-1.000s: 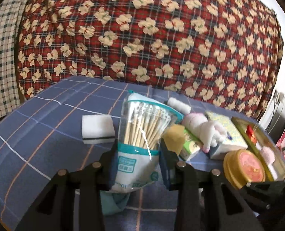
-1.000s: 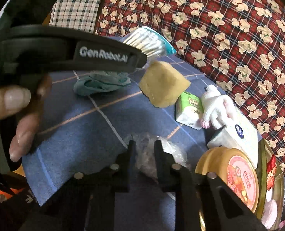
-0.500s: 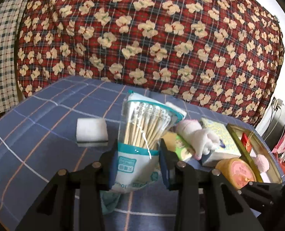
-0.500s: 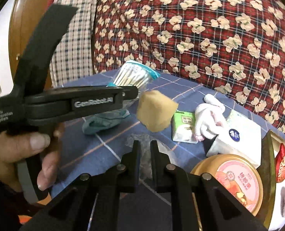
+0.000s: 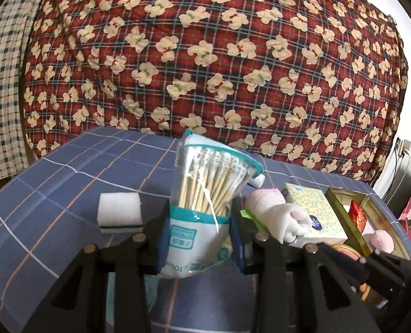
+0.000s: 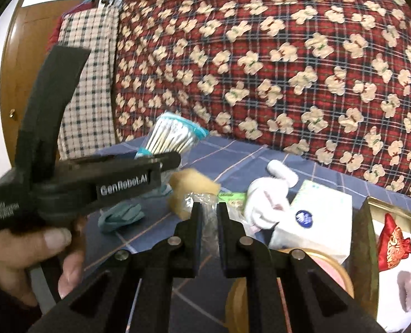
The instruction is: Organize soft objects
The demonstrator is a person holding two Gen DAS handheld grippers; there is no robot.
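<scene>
Left gripper (image 5: 198,238) pinching a bag of cotton swabs (image 5: 202,202) by its lower half, bag upright above the blue checked tablecloth (image 5: 66,172), swab heads fanned toward 12 o'clock. At 9 o'clock of the bag, lying flat and apart: white sponge with a dark base (image 5: 120,213). At 3 o'clock: white plush toy (image 5: 277,216) leaning on a patterned tissue box (image 5: 313,208), then a gold-rimmed tin (image 5: 341,208) holding a red sachet and a pink puff. Right gripper (image 6: 207,219) squeezed nearly together on a crinkled clear plastic bag (image 6: 205,202); contents impossible to tell. Just beyond its tips, at 11 o'clock: tan sponge (image 6: 194,191). At 9 o'clock: crumpled teal cloth (image 6: 121,216) on the tablecloth. At 5 o'clock, low and partly hidden: round pink-lidded tub (image 6: 324,269).
</scene>
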